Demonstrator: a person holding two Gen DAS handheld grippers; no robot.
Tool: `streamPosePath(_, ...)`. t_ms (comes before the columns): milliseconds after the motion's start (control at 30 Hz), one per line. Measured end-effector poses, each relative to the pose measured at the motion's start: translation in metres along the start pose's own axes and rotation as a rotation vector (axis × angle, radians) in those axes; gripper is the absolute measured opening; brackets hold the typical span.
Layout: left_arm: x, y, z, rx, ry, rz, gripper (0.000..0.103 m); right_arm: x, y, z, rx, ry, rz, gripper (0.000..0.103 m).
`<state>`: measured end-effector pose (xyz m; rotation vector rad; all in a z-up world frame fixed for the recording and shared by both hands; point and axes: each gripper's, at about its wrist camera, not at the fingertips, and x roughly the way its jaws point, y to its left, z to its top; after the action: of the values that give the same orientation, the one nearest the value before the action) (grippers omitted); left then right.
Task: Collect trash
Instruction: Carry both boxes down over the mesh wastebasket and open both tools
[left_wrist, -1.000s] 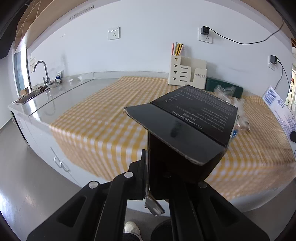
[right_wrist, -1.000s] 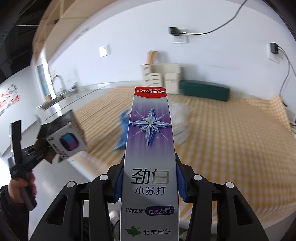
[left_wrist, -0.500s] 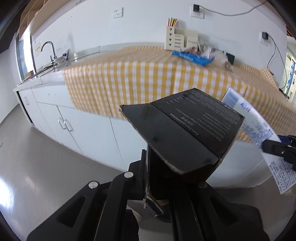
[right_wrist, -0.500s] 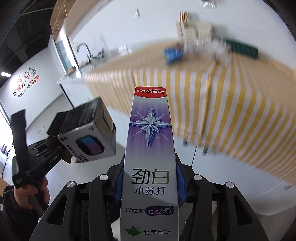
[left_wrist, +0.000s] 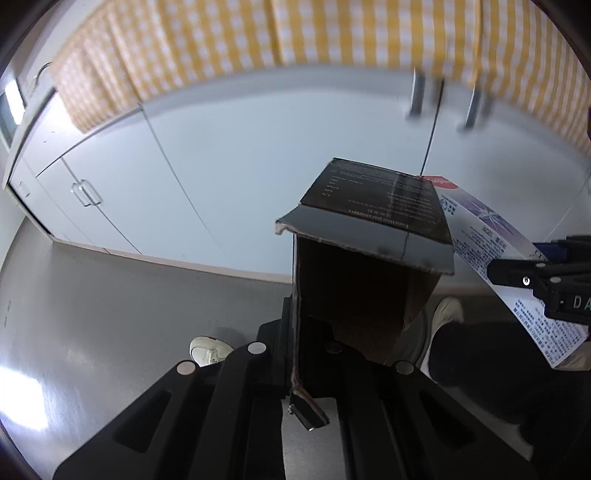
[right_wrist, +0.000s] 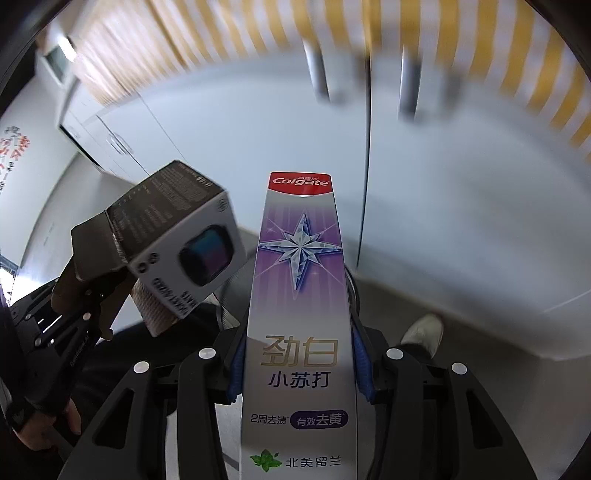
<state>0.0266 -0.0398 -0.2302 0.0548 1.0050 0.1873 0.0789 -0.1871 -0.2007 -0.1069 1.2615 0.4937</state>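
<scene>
Right wrist view: right gripper (right_wrist: 299, 373) clamps the Colgate toothpaste box (right_wrist: 299, 314), left gripper (right_wrist: 92, 295) pinches only the black carton (right_wrist: 173, 236) by its flap, which could tear free.

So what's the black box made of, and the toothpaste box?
The black box looks like cardboard: matte printed outside, raw brown inside and a rough cut edge on its open flap. The toothpaste box seems thin glossy card, with a silvery sheen and sharp folded corners.
</scene>
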Motion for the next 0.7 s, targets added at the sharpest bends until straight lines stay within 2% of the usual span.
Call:
streamPosePath(67, 0.027, -0.006, -0.008, 0.025, 0.039, 0.002, 0.003, 0.034, -0.007, -0.001, 0.043, 0.063, 0.018, 0.049)
streamPosePath(167, 0.074, -0.013, -0.023, 0.044, 0.143, -0.011, 0.003, 0.078, -0.012, -0.004, 0.067, 0.142, 0.03, 0.049)
streamPosePath(367, 0.14, -0.009, -0.04, 0.009, 0.34, -0.077, 0.003, 0.146, -0.024, -0.005, 0.148, 0.272, 0.059, 0.049)
streamPosePath(467, 0.161, -0.007, -0.043, 0.012, 0.383, -0.091, 0.004, 0.164, -0.026, -0.006, 0.172, 0.314, 0.075, 0.05)
streamPosePath(600, 0.175, -0.012, -0.048, 0.023, 0.399, -0.099, 0.004, 0.186, -0.031, -0.011, 0.19, 0.365, 0.075, 0.051)
streamPosePath(633, 0.176, -0.015, -0.05, 0.028, 0.403, -0.099, 0.004, 0.188, -0.035, -0.01, 0.187, 0.364, 0.064, 0.053)
streamPosePath(667, 0.178, -0.014, -0.051, 0.031, 0.406, -0.101, 0.007, 0.187, -0.035, -0.007, 0.184, 0.356, 0.05, 0.065)
streamPosePath(700, 0.18, -0.018, -0.05, 0.037, 0.41, -0.099, 0.009, 0.185, -0.037, -0.003, 0.185, 0.346, 0.045, 0.072)
